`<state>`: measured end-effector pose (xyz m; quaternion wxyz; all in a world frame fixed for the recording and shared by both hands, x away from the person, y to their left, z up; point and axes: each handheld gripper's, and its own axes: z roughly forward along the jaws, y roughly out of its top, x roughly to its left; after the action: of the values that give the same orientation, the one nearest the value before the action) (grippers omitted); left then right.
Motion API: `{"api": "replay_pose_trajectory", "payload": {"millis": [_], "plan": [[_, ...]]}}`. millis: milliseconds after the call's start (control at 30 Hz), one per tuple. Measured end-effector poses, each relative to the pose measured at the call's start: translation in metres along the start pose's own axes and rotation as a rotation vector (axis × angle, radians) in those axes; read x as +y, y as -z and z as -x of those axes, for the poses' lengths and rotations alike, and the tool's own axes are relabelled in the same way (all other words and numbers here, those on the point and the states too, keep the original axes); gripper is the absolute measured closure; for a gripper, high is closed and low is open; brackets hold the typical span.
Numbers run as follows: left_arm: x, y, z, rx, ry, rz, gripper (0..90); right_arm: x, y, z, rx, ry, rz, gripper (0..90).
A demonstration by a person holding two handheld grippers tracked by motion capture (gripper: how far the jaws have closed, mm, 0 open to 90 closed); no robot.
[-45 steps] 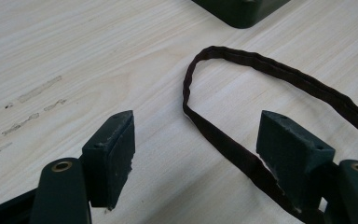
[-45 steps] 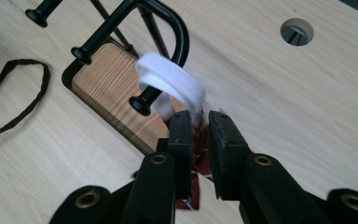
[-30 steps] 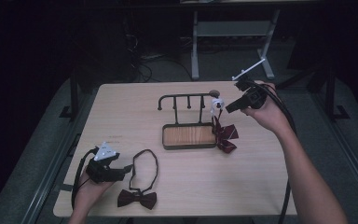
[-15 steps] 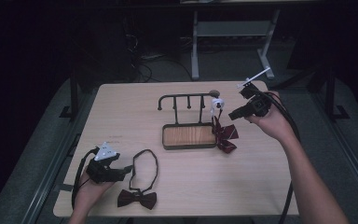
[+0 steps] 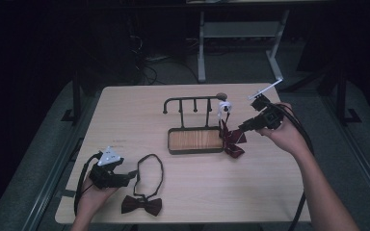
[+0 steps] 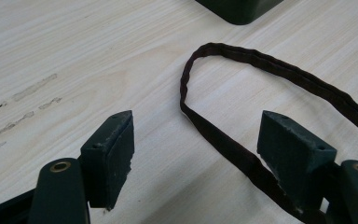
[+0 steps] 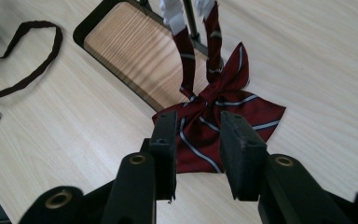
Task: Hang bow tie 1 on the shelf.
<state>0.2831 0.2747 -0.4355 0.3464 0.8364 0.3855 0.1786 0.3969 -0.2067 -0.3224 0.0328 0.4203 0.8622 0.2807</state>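
A dark red bow tie with pale stripes (image 5: 232, 140) lies on the table beside the rack, and its white neckband (image 5: 225, 106) is hooked over the rack's right end. My right gripper (image 5: 243, 128) hovers just right of it, open. In the right gripper view the gripper (image 7: 198, 119) holds nothing, and the striped bow tie (image 7: 256, 112) lies beyond its tips. A plain dark bow tie (image 5: 142, 205) rests near the front edge with its strap (image 5: 150, 163) looped out. My left gripper (image 5: 131, 175) stands open, and in its own view the gripper (image 6: 196, 122) straddles the strap (image 6: 223, 140).
A black metal rack with hooks (image 5: 192, 99) and a wooden base tray (image 5: 192, 140) stands mid-table. A corner of that base (image 6: 242, 9) shows ahead of the left gripper. Cables trail off the table from both grippers. Dark floor and a desk frame (image 5: 202, 43) lie beyond the far edge.
My right gripper has come down and nearer, closing in on the striped bow tie. The left gripper and the dark bow tie have stayed put.
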Motion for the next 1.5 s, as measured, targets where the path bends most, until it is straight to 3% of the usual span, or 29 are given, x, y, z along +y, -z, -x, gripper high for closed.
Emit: {"api": "replay_pose_trajectory", "payload": {"millis": [800,1500], "plan": [[0.000,-0.001,0.001,0.000,0.006,-0.001,27.5,-0.034,-0.018,0.002,0.052,-0.018,-0.011,56.3],[0.000,-0.001,0.001,0.000,0.006,-0.003,27.5,-0.064,-0.032,0.001,0.066,-0.026,-0.013,52.3]]}}
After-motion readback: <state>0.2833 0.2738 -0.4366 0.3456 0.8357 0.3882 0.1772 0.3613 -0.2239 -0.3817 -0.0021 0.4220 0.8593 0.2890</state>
